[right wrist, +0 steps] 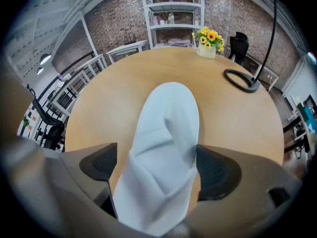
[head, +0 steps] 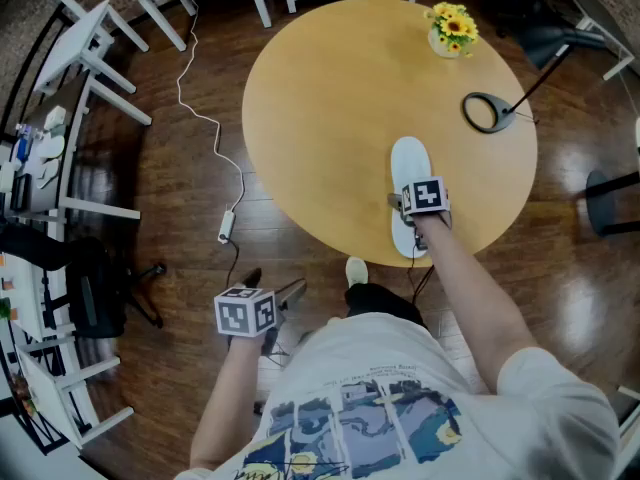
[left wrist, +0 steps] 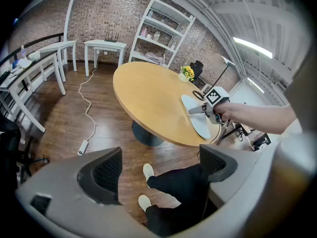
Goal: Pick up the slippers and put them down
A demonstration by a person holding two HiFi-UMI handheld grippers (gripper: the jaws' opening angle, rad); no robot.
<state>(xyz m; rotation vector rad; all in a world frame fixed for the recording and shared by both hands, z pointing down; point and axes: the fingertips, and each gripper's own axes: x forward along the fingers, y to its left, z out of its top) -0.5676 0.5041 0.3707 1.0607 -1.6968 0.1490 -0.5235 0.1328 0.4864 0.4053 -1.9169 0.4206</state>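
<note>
A white slipper [head: 408, 168] lies lengthwise near the front edge of the round wooden table [head: 330, 98]. In the right gripper view the slipper [right wrist: 166, 133] runs away from me, its heel end creased and folded. My right gripper [right wrist: 156, 165] straddles that heel end, open; the right pad touches the fabric and a gap shows at the left pad. In the head view the right gripper [head: 408, 208] sits over the slipper's near end. My left gripper [head: 285, 293] hangs open and empty, low beside the table above the floor. Only one slipper is plainly visible.
A pot of yellow flowers [head: 452, 30] and a black ring-shaped lamp base [head: 485, 111] stand at the table's far right. A white cable with an adapter [head: 226, 226] trails over the wood floor. White desks [head: 90, 58] line the left; the person's shoe [head: 356, 270] is below the table edge.
</note>
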